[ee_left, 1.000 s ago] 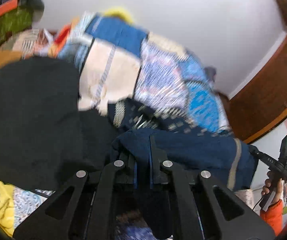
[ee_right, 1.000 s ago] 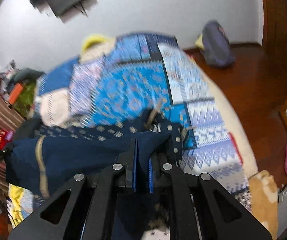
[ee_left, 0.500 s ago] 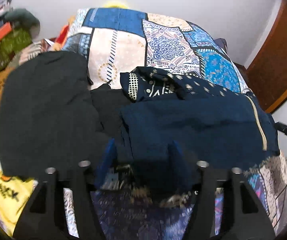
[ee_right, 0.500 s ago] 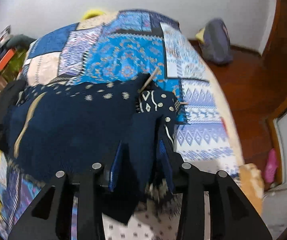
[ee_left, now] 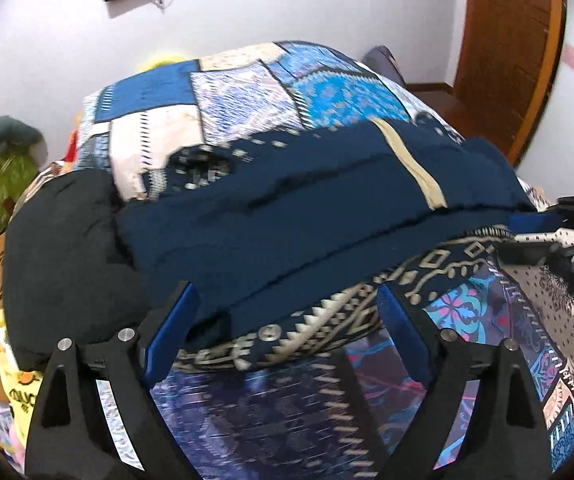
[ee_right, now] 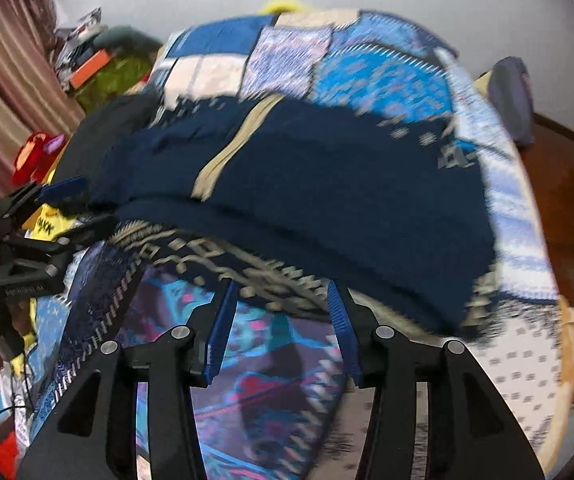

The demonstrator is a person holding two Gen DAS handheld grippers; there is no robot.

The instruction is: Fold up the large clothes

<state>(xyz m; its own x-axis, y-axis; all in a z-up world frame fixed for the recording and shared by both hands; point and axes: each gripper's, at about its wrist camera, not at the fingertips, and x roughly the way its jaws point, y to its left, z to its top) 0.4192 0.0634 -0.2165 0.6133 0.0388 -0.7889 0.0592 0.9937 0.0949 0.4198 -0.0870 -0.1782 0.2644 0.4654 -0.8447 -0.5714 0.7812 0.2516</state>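
Evidently the navy garment is soft, limp cloth: it lies in stacked flat layers across the patchwork bedspread, its edges drooping wherever nothing props them. It looks of middling weight, likely knit or thick woven stuff, not slippery and in no way fragile, so a firm pinch should do no harm.

Going left to right in the left wrist view, a black garment lies at about 9 o'clock, touching the navy one's left end. The navy bundle fills the middle, a cream stripe running over it toward 1 o'clock, and a band of pale geometric pattern showing at its near edge.

The left tongs stand wide, having just been opening. The near edge sits between the fingers, with no pad pressing on it. The right tongs are partly spread, their jaws likewise having just been opening, and nothing is pinched: the patterned hem lies just beyond the tips, at 12 o'clock.

For the next fold I would judge the best hold to be at the two near corners, or the far ends of the bundle, pinching every layer together, since a single layer would slide off the others. Lifted from one end only, it would sag and unfold.
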